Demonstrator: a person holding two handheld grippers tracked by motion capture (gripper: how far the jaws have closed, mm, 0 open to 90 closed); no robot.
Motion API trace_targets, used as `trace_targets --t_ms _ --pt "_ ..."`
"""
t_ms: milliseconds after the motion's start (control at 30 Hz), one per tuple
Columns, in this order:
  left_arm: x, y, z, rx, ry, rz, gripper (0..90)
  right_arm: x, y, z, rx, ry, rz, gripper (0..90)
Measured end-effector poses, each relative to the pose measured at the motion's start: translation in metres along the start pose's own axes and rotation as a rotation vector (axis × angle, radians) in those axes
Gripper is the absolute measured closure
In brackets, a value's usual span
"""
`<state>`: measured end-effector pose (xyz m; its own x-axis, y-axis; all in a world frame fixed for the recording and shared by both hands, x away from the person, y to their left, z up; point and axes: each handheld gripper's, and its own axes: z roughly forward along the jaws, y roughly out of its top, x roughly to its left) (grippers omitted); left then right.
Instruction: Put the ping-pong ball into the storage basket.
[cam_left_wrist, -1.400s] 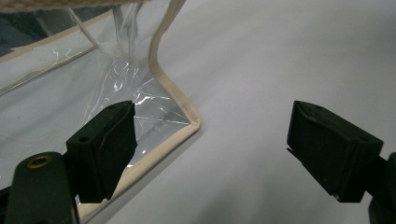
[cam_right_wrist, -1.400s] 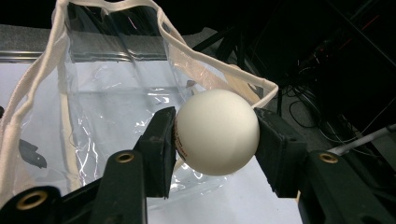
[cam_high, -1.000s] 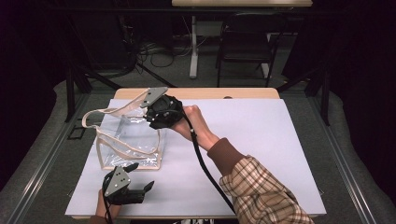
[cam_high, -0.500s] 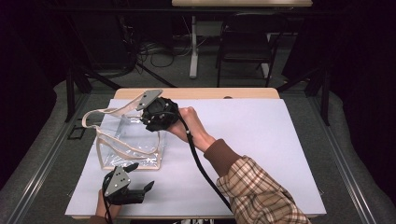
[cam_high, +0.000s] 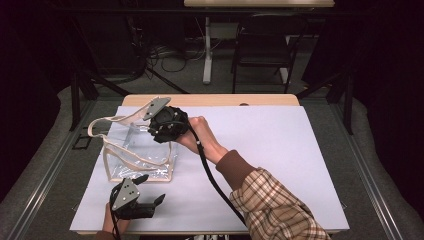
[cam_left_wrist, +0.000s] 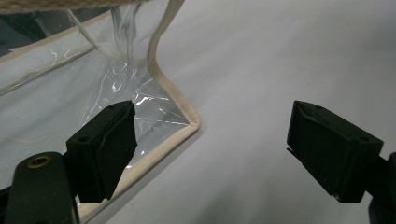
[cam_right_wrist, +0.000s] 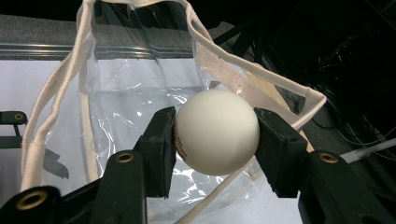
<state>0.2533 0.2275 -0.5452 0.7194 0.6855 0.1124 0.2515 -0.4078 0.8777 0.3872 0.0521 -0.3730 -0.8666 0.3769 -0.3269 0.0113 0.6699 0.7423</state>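
Observation:
A clear plastic bag (cam_high: 137, 152) with cream trim and cream handles stands at the left of the white table (cam_high: 280, 150). My right gripper (cam_right_wrist: 215, 133) is shut on a white ball (cam_right_wrist: 217, 132), held over the bag's (cam_right_wrist: 135, 88) open mouth. From above, that right gripper (cam_high: 162, 125) hangs at the bag's far right rim. My left gripper (cam_high: 150, 197) rests near the front edge of the table, just in front of the bag. The left gripper (cam_left_wrist: 212, 140) is open with nothing between its jaws, and the bag's lower corner (cam_left_wrist: 177, 116) lies just beyond its left jaw.
Dark floor surrounds the table, with a chair (cam_high: 262, 50) and cables (cam_high: 165, 52) beyond its far edge. The white surface stretches bare to the right of the arm in the plaid sleeve (cam_high: 272, 210).
My right gripper with the ball has shifted a little to the left, further over the bag's opening. The left gripper has stayed put.

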Motion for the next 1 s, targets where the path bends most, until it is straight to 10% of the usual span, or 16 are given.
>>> trace_targets --t_ms 1000 --pt "0.0 0.0 0.0 0.001 0.0 0.0 16.1 0.01 -0.003 0.015 0.033 0.044 -0.005 50.9"
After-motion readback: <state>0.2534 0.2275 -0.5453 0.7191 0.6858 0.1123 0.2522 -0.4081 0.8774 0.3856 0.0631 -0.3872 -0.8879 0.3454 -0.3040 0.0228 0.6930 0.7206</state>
